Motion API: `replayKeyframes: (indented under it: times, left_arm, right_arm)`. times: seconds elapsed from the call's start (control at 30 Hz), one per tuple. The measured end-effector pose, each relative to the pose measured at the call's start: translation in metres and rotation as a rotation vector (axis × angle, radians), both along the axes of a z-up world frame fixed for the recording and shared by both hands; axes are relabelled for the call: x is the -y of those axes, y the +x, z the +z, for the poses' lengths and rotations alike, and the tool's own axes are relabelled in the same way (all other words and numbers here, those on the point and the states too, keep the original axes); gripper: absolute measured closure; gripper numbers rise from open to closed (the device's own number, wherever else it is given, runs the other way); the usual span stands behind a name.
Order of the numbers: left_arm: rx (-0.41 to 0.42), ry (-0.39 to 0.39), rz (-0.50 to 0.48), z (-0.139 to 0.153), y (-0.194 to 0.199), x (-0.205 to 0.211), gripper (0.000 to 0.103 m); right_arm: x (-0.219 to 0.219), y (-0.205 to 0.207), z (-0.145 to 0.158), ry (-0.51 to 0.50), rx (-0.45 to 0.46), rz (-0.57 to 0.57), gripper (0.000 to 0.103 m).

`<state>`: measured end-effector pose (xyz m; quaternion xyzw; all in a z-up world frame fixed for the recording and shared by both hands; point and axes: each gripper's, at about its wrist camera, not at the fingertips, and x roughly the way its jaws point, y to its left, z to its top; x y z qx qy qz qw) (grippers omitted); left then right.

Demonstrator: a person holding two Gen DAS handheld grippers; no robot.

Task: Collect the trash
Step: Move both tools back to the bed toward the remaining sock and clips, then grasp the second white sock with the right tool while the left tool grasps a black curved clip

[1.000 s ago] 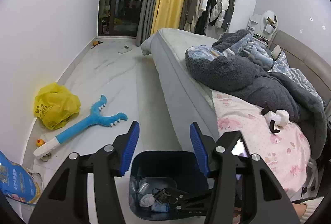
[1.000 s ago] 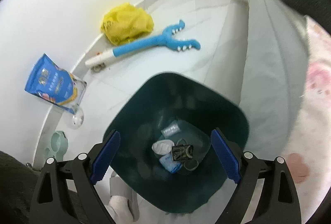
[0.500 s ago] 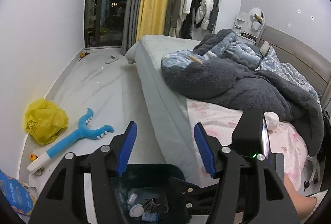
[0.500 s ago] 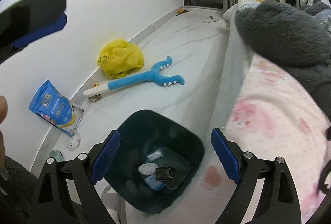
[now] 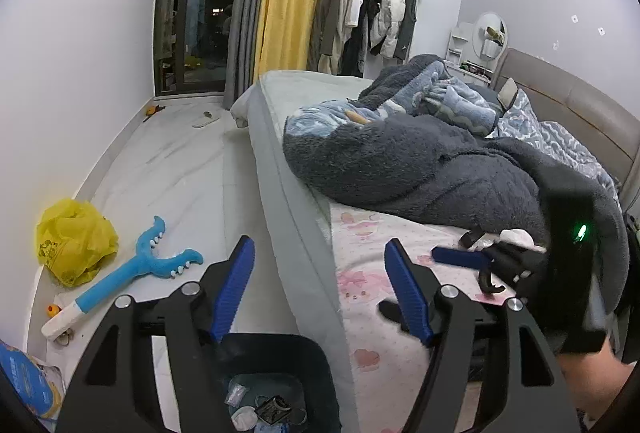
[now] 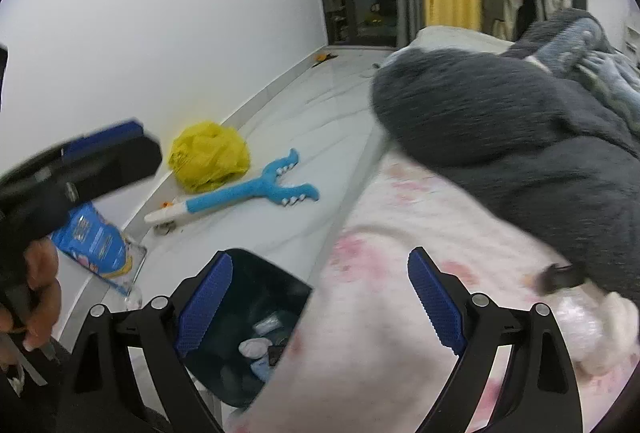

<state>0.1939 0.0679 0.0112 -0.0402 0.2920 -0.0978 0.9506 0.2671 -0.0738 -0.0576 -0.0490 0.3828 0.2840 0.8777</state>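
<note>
A dark teal trash bin [image 5: 310, 373] stands on the floor against the bed, with wrappers and a white wad inside. My left gripper [image 5: 322, 287] hovers above the bin's far rim. Its jaws are opening and nothing is between them. My right gripper [image 6: 320, 305] is open and empty, over the pink bedsheet [image 6: 380, 333] beside the bin [image 6: 264, 283]. A white crumpled wad [image 6: 600, 329] with a black clip-like piece [image 6: 560, 277] lies on the sheet to its right. In the left wrist view that wad [image 5: 516, 235] lies just beyond the right gripper's blue fingertips [image 5: 460, 257].
On the floor by the wall lie a yellow plastic bag [image 5: 76, 241], a blue claw toy [image 5: 136, 273] and a blue packet [image 5: 24, 381]. A grey fleece blanket [image 5: 420, 169] is heaped on the bed. A hand [image 6: 36, 293] holds the left gripper's handle.
Both grippers rose from over the bin and swung toward the bed. The left jaws widened. The right gripper came into the left wrist view, near the white wad.
</note>
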Motion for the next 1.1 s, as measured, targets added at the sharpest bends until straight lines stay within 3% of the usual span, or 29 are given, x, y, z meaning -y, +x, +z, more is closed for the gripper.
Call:
replayKeyframes:
  times: [0.1, 0.23, 0.63, 1.1]
  left_arm:
    - [0.004, 0.002, 0.008, 0.0, 0.003, 0.009, 0.015]
    - [0.035, 0.017, 0.019, 0.003, 0.003, 0.02, 0.009]
    - [-0.002, 0.023, -0.062, -0.008, 0.017, 0.067, 0.006]
    - [-0.096, -0.016, -0.194, -0.027, 0.027, 0.115, 0.004]
  right_arm:
    - [0.019, 0.005, 0.006, 0.012, 0.009, -0.037, 0.013]
    - [0.046, 0.01, 0.012, 0.014, 0.03, -0.08, 0.012]
    - [0.115, 0.021, 0.017, 0.002, 0.044, -0.211, 0.012]
    - [0.18, 0.028, -0.002, -0.014, -0.014, -0.31, 0.012]
